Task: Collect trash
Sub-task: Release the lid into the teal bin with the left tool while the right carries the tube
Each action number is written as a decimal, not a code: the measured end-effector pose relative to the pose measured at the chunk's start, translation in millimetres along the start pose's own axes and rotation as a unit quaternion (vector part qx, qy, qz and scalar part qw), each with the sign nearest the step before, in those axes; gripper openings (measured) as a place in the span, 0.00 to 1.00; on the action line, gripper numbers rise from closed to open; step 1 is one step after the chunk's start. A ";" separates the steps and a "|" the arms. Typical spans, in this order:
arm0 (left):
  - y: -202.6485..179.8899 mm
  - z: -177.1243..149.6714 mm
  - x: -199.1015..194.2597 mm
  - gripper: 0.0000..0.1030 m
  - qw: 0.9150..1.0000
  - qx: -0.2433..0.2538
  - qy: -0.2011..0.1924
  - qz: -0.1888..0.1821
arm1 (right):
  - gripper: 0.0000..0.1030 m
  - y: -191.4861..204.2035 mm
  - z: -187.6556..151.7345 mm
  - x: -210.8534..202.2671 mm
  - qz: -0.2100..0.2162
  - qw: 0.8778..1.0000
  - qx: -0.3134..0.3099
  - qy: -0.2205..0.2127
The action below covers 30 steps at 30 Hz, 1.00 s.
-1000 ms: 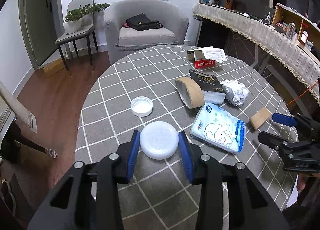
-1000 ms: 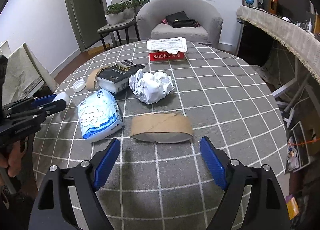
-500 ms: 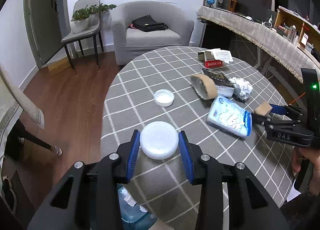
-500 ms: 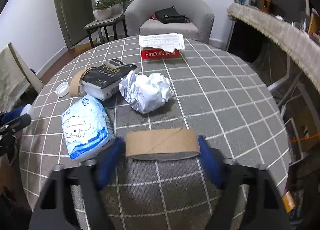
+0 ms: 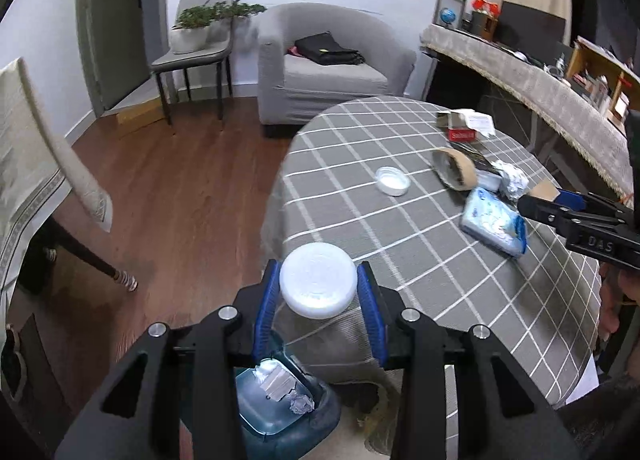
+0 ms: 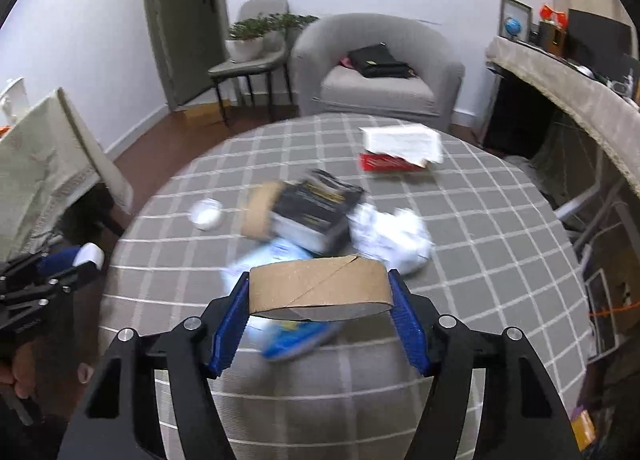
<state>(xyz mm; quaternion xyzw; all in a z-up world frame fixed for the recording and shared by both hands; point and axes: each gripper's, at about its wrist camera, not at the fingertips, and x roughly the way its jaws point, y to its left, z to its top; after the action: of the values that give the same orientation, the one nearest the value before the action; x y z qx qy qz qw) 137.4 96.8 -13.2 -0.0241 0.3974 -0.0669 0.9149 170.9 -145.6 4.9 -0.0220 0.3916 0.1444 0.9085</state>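
The left gripper (image 5: 318, 300) was clamped on a white lid (image 5: 318, 286) past the table (image 5: 400, 244) edge, above the bin (image 5: 280, 400). The right gripper (image 6: 318, 316) had just closed on a cardboard ring (image 6: 320, 286). Next, I think, the lid should be released into the bin.

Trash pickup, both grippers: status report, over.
Left gripper shut on white lid, past table edge, above blue bin. Right gripper just closed on cardboard ring, lifted clear of table. Nothing in the way.
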 end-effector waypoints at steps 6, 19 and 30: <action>24.0 -14.6 -1.2 0.41 1.000 -0.014 0.013 0.017 | 0.65 40.5 3.9 -3.2 0.048 0.998 -0.028 -0.007; 76.0 -74.9 18.2 0.41 0.994 -0.038 0.089 0.050 | 0.65 110.6 11.2 1.5 0.132 0.989 -0.068 -0.011; 101.3 -133.1 39.2 0.41 0.981 -0.028 0.180 0.064 | 0.65 165.6 3.2 10.9 0.173 0.979 -0.109 0.005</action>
<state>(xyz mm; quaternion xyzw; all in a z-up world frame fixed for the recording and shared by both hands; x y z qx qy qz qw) 77.1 192.7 -142.4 -0.0118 0.5584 0.0002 0.8295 133.9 16.1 11.4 -0.0534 0.3757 0.3412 0.8600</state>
